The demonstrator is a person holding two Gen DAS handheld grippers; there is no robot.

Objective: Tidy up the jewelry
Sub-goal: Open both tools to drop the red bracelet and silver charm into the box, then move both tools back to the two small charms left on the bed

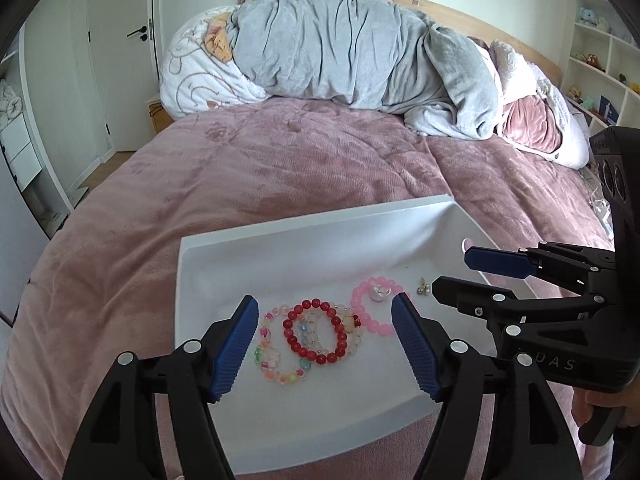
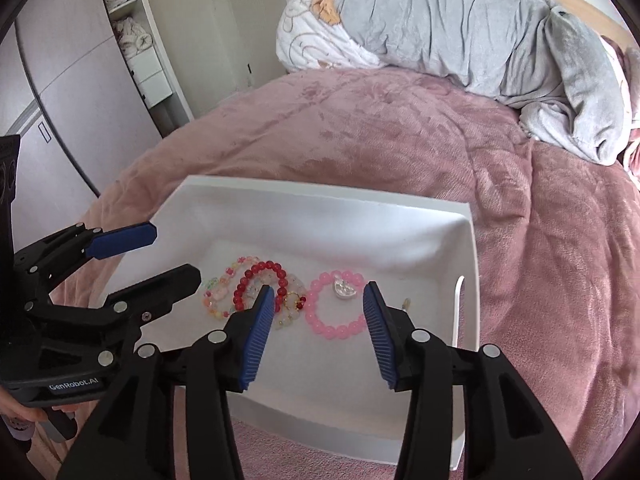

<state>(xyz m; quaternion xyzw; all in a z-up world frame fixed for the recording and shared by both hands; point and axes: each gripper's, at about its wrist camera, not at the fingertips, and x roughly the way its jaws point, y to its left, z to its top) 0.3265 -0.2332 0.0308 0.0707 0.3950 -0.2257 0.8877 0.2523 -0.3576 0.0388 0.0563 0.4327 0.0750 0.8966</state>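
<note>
A white tray (image 1: 312, 220) (image 2: 320, 192) lies on the bed with jewelry on its floor. A red bead bracelet (image 1: 287, 325) (image 2: 240, 292) overlaps a multicoloured one (image 1: 264, 344) (image 2: 218, 300) and a pale one with gold bits (image 1: 352, 324). To their right lies a pink bead bracelet (image 1: 357, 305) (image 2: 332, 332) with a small white charm (image 1: 380, 293) (image 2: 345, 290) inside its ring. Tiny earrings (image 1: 423, 287) (image 2: 406, 303) lie further right. My left gripper (image 1: 325, 299) (image 2: 175, 252) hovers open over the red bracelet. My right gripper (image 2: 319, 288) (image 1: 454, 270) hovers open over the pink bracelet. Neither holds anything.
The tray rests near the front edge of a pink bedspread (image 1: 280, 160). A rolled grey blanket (image 1: 340, 48) and pillows lie at the head of the bed. A door (image 1: 120, 40) and a wardrobe (image 2: 72, 80) stand left, shelves (image 1: 600, 60) right. A hand (image 1: 592, 408) holds the right gripper's handle.
</note>
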